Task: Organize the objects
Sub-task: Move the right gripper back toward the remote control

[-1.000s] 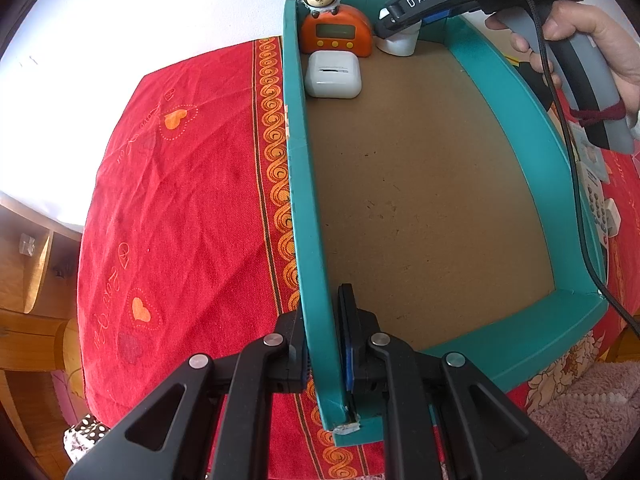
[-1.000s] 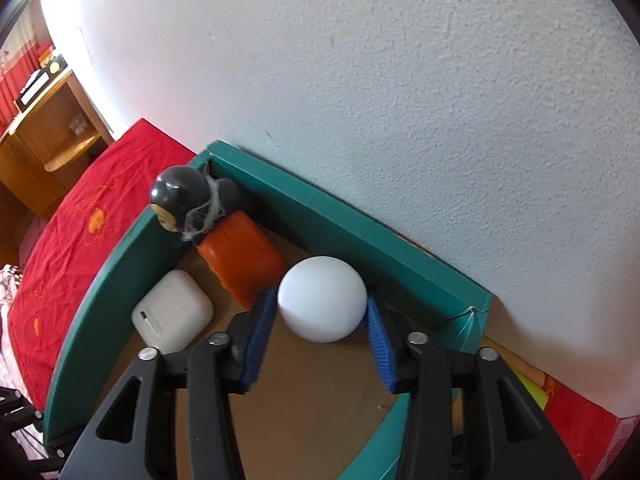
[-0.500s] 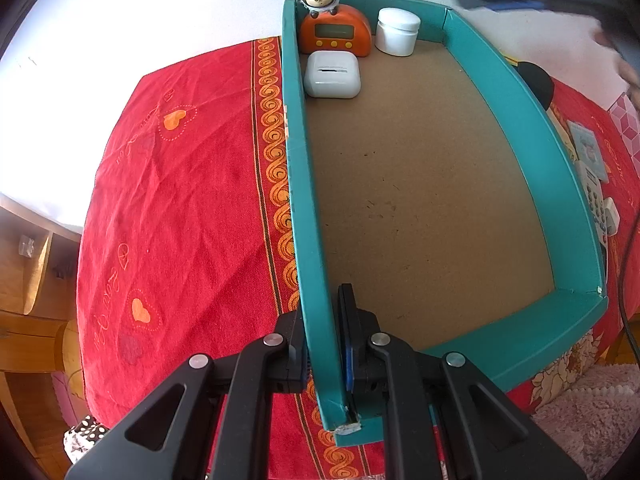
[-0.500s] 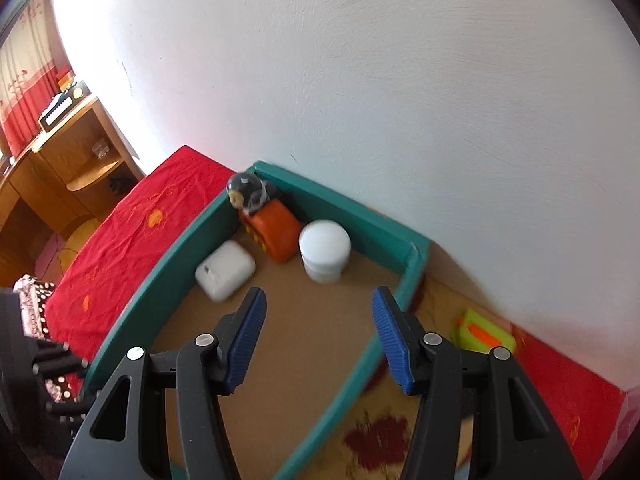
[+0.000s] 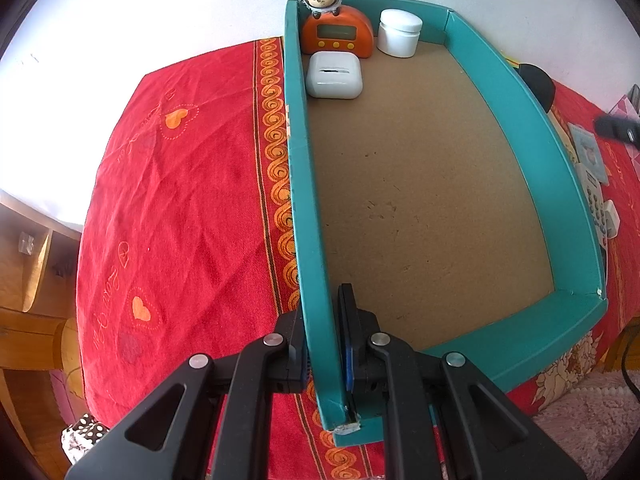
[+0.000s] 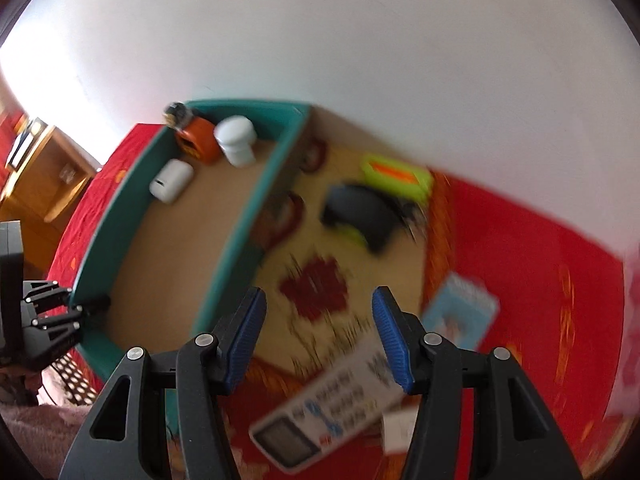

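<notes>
Left wrist view: our left gripper (image 5: 323,340) has its jaws pinched on the near end of the teal tray's (image 5: 304,184) left wall, steadying it on the red cloth (image 5: 188,200). Up in the tray's far left corner we count three things in place: the orange monkey clock (image 5: 337,32) against the far wall, the white case (image 5: 334,80) just in front of it along the left wall, and the white jar (image 5: 400,38) beside the clock. The rest of the tray floor is bare, so we judge the sorting only partly done.

Over on the right wrist view, blurred by motion, our right gripper (image 6: 319,340) hangs with jaws spread wide and nothing between them, above the cloth outside the tray's right wall. Waiting there: a calculator (image 6: 332,404) near the cloth's front edge, a pale blue card (image 6: 462,312) to its right, a black object (image 6: 360,216) further back and a lime-green item (image 6: 396,174) by the wall. We'd say at least four pieces remain, and the calculator looks the likeliest next pick.
</notes>
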Demonstrator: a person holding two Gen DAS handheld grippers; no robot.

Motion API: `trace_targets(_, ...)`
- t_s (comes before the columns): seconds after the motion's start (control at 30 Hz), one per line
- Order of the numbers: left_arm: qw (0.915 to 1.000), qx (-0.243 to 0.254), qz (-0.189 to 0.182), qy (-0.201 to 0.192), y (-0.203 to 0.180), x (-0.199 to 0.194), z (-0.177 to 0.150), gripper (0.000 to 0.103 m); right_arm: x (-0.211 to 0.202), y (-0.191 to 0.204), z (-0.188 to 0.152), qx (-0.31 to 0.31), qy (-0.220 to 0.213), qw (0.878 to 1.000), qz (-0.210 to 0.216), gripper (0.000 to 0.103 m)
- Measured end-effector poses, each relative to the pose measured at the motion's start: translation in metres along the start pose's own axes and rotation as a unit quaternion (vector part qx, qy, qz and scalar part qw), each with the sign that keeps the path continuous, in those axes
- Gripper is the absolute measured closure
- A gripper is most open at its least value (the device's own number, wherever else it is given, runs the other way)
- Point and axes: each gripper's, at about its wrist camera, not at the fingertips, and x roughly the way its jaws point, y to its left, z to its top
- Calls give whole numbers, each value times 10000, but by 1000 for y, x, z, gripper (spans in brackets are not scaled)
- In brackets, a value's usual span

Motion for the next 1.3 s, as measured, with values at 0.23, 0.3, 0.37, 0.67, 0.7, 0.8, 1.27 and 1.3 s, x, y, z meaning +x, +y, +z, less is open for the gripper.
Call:
trace_targets(0.23, 10000, -7, -17, 0, 0, 0, 1, 93, -4, -27, -47, 961, 547, 9933, 328, 46)
trace_targets(0.3, 10000, -5, -21, -1, -1, 0, 1, 93, -4, -26, -56, 1076, 708, 9909, 400, 46)
trace_targets(0.37, 10000, -13, -30, -4, 0, 1, 1, 93, 0, -23, -64, 1127, 845, 9894, 350, 46)
trace_targets(0.67, 9999, -43, -87, -43, 3, 3, 3, 93, 14, -20, -70, 1809, 1144, 9766, 213, 26)
trace_targets(0.7, 9999, -41, -95, -48, 3, 3, 3, 93, 16, -19, -70, 1853, 1172, 9756, 123, 26)
trace_targets(0.8, 9999, -50, -129, -65, 3, 3, 3, 93, 25, -15, -67, 1932, 1229, 9734, -68, 26)
trace_targets(1.27, 9995, -135, -260, -134, 6, 5, 4, 92, 38, 15, -60, 1135, 1124, 9827, -939, 35)
trace_targets(1.3, 9995, -143, -267, -136, 6, 5, 4, 92, 38, 16, -61, 1037, 1091, 9842, -933, 35)
